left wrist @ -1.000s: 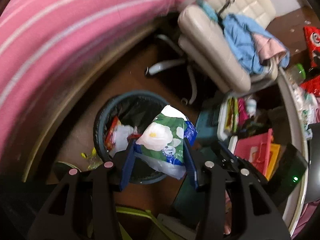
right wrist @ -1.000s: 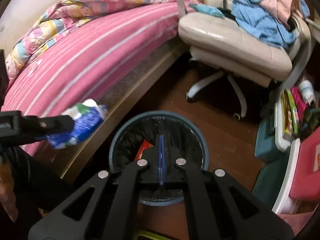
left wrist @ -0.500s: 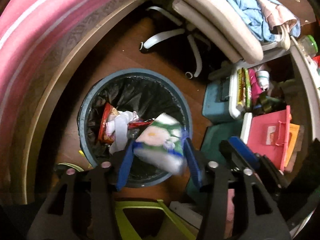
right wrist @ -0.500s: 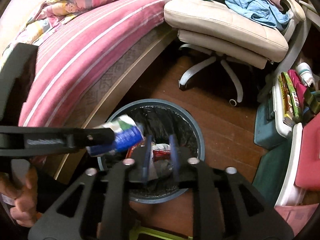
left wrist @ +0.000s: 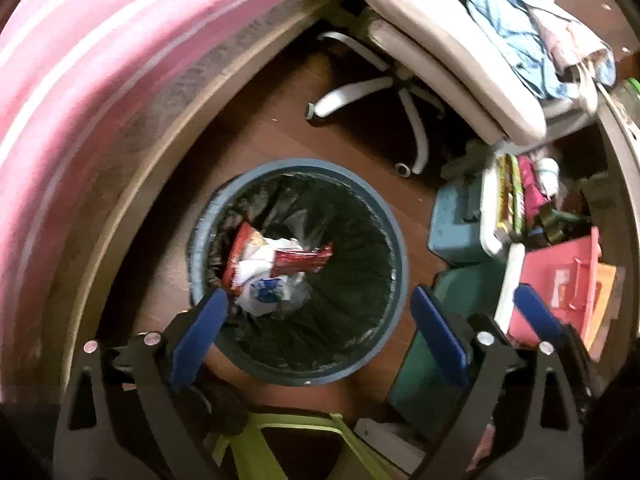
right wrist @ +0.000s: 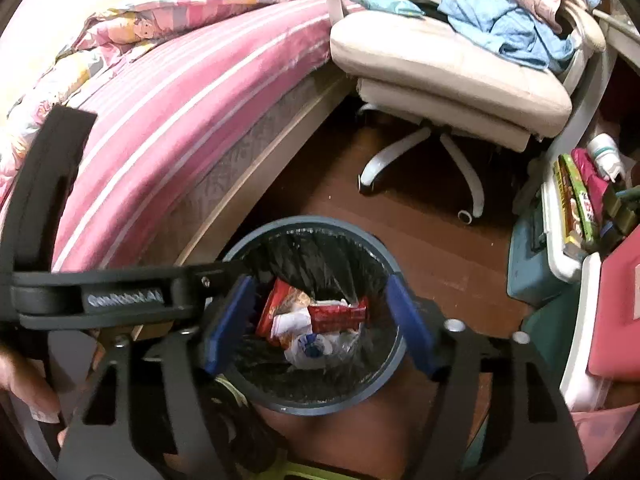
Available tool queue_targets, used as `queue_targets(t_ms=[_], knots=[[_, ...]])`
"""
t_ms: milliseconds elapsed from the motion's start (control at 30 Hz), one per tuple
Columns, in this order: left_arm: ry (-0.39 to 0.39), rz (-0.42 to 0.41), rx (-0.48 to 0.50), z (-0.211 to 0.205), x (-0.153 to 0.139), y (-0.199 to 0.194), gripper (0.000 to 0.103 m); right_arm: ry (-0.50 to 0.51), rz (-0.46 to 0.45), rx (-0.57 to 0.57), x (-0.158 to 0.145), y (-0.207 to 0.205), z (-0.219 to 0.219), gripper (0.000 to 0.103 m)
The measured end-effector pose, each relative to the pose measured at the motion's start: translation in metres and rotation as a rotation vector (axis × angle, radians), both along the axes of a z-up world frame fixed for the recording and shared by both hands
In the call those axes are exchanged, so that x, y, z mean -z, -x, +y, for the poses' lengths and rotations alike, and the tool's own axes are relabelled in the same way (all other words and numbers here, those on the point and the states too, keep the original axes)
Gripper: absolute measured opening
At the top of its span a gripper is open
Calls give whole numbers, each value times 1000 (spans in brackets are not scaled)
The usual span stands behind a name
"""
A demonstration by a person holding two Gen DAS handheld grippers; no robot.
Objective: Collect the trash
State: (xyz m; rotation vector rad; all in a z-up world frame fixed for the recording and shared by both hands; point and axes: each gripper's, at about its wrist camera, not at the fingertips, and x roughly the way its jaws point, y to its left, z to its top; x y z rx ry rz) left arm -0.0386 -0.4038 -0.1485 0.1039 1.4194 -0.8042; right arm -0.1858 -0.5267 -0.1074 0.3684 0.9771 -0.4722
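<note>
We hold both tongs over the bin (left wrist: 298, 270), and both sets of jaws are opening with nothing between them: the left tongs (left wrist: 316, 312) show only the black liner and the trash below in their gap, and the right tongs (right wrist: 320, 320) frame the same heap from the other side. The trash is in the bin, lying toward the bed (right wrist: 168, 92) side of the liner: a red wrapper (right wrist: 338, 314) across the top, a red-and-white bag (right wrist: 286, 300) under it, and a crumpled white-and-blue pack (right wrist: 310, 350) nearest us. We judge this step to be the release, and it looks done, so doing it well now means finishing cleanly. We let the jaws go fully wide before we move off, so no film clings to a blue pad. We lift straight up rather than sideways, since the left tongs hang close over the near rim and a sideways drag could catch the liner or tip the bin. The two tongs sit close together, the left one crossing in front of the right camera, so we part them one at a time. Then we look for the next piece; the chair (right wrist: 448, 68) and the clutter at right lie near, but we cannot tell from here which of it is trash
</note>
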Motion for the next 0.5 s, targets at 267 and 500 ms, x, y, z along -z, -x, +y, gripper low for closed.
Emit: queue_targets(t_ms=[267,500], knots=[[83,-1,-84,29,-28,-7,92,26,-26,-25,-28,-6,11,83],[190,-166,-159,58,-82,-1,92,71,-82,-90,-69,-13,37,84]])
